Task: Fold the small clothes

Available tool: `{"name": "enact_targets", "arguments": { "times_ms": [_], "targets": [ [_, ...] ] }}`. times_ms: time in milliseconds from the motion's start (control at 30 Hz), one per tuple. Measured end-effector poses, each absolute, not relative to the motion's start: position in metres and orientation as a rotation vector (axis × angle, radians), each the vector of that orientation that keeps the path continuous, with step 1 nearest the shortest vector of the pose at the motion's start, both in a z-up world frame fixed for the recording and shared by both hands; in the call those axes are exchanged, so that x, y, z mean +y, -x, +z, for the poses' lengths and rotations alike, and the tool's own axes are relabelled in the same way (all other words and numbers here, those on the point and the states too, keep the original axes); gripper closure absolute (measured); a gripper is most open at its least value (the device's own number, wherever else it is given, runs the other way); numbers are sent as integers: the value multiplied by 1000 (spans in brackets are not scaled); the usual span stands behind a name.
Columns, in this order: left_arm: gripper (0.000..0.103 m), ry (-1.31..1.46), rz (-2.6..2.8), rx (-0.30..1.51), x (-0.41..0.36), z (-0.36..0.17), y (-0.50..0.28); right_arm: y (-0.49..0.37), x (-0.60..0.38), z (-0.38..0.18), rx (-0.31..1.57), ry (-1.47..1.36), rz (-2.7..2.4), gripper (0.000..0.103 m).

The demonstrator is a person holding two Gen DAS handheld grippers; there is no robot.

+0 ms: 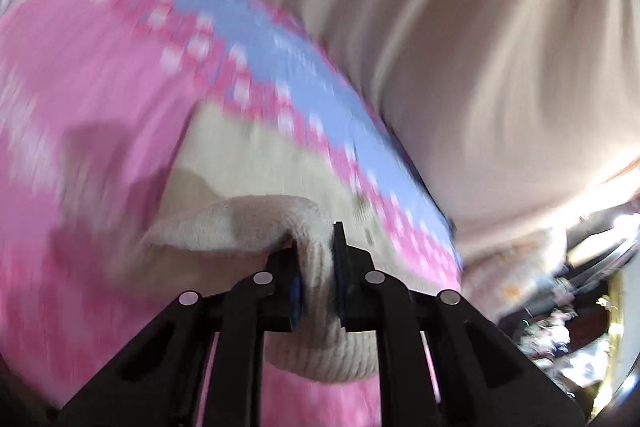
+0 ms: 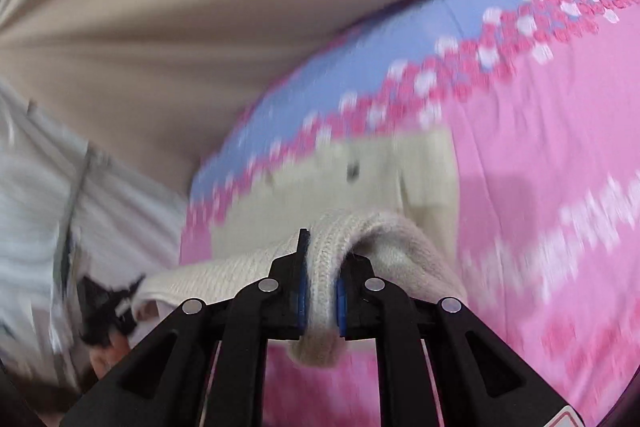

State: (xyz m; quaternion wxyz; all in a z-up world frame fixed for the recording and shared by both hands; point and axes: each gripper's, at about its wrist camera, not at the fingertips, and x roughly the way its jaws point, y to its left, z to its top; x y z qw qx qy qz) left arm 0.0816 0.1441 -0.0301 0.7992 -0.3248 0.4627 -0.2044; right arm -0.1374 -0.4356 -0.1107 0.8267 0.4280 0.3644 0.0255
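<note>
We hold the cream knit garment [image 1: 240, 223] clamped in left gripper [image 1: 316, 267] and right gripper [image 2: 322, 275]; uneven pulling risks a skewed fold over the pink bedspread [image 2: 540, 147].

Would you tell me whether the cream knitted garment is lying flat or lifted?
Partly lifted: both tools pinch its bunched edge; the cream knitted garment trails onto the pink bedspread.

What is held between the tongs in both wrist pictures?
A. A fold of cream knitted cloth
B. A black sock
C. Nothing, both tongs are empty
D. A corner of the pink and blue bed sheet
A: in each wrist view a thick fold of cream knitted cloth sits pinched between the pads of the left tongs and the right tongs, above the pink and blue sheet.
</note>
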Motion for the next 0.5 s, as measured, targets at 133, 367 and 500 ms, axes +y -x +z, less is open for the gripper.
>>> {"name": "enact_targets", "arguments": {
  "times_ms": [133, 367, 500],
  "targets": [
    [82, 562, -245, 1003, 111, -64, -157, 87, -459, -142, 845, -946, -218, 77],
    [43, 589, -211, 879, 142, -50, -139, 138, -441, -123, 749, -825, -214, 63],
    [43, 458, -173, 934, 147, -70, -123, 157, -411, -146, 844, -727, -233, 59]
  ]
}}
